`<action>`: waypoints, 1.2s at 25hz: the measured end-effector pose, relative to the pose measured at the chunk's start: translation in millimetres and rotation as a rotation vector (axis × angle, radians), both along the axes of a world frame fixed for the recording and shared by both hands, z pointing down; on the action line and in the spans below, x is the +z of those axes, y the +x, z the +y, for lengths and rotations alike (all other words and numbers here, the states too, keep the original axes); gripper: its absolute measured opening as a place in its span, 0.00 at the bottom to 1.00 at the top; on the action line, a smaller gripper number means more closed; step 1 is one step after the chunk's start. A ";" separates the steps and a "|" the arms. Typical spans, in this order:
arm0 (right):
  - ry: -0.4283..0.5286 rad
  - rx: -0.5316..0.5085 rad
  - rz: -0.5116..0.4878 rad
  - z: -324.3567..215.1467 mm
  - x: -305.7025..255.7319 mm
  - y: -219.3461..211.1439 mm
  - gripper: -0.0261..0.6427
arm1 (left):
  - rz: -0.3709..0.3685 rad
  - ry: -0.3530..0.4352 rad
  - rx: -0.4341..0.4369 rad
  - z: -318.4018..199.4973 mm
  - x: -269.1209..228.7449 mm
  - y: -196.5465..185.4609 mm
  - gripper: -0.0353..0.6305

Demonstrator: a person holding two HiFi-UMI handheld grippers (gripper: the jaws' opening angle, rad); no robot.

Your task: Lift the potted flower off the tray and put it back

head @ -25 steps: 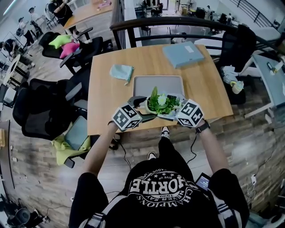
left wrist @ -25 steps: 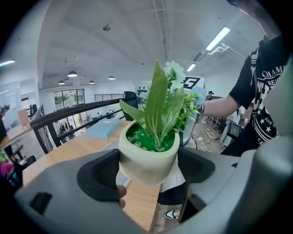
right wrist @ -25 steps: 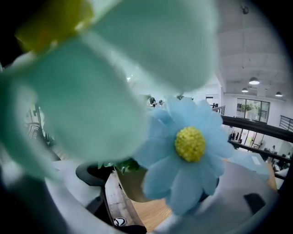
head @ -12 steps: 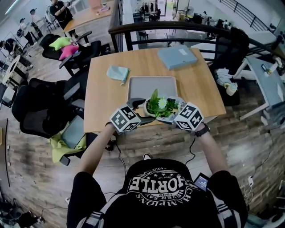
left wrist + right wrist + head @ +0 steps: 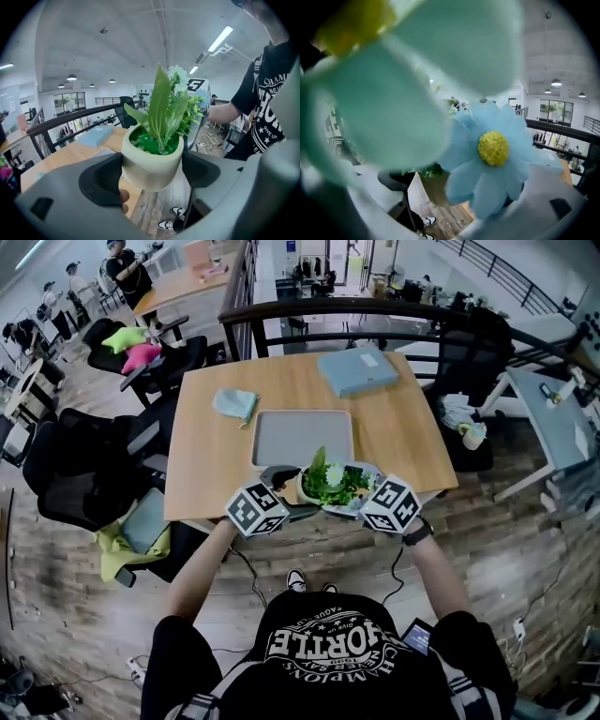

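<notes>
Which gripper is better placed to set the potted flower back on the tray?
Left. The left gripper has its jaws clamped on the potted flower, tray visible ahead; petals fill the right gripper view.

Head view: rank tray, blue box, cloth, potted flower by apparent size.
1. tray, largest.
2-3. blue box and potted flower: they look alike. The flower is held up nearer the camera, so I won't rank the two.
4. cloth, smallest.
</notes>
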State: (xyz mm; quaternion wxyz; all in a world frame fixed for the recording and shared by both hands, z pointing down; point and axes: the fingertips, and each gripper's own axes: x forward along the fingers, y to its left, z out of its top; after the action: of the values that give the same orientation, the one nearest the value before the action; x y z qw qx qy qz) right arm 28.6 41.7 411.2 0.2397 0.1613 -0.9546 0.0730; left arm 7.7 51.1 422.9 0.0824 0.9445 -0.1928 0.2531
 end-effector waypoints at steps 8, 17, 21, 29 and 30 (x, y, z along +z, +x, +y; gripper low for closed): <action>0.006 0.002 -0.006 13.3 -2.2 30.2 0.72 | -0.003 -0.002 0.004 13.1 -1.7 30.5 0.68; 0.003 0.021 -0.015 30.8 -1.1 66.9 0.72 | 0.003 -0.001 0.022 30.3 -0.5 67.2 0.68; 0.007 0.026 -0.016 38.2 -0.9 82.3 0.72 | 0.011 -0.005 0.023 37.7 0.1 82.3 0.68; 0.009 0.028 0.007 42.2 6.8 99.9 0.72 | 0.021 -0.011 0.025 41.7 8.8 99.8 0.68; 0.006 0.029 0.008 41.8 7.7 100.7 0.72 | 0.021 -0.012 0.026 41.1 9.5 100.7 0.68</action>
State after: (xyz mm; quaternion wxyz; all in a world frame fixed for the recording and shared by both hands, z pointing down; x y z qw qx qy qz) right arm 129.3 83.6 418.9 0.2418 0.1760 -0.9514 0.0728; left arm 108.3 92.2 432.4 0.0867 0.9490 -0.1779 0.2456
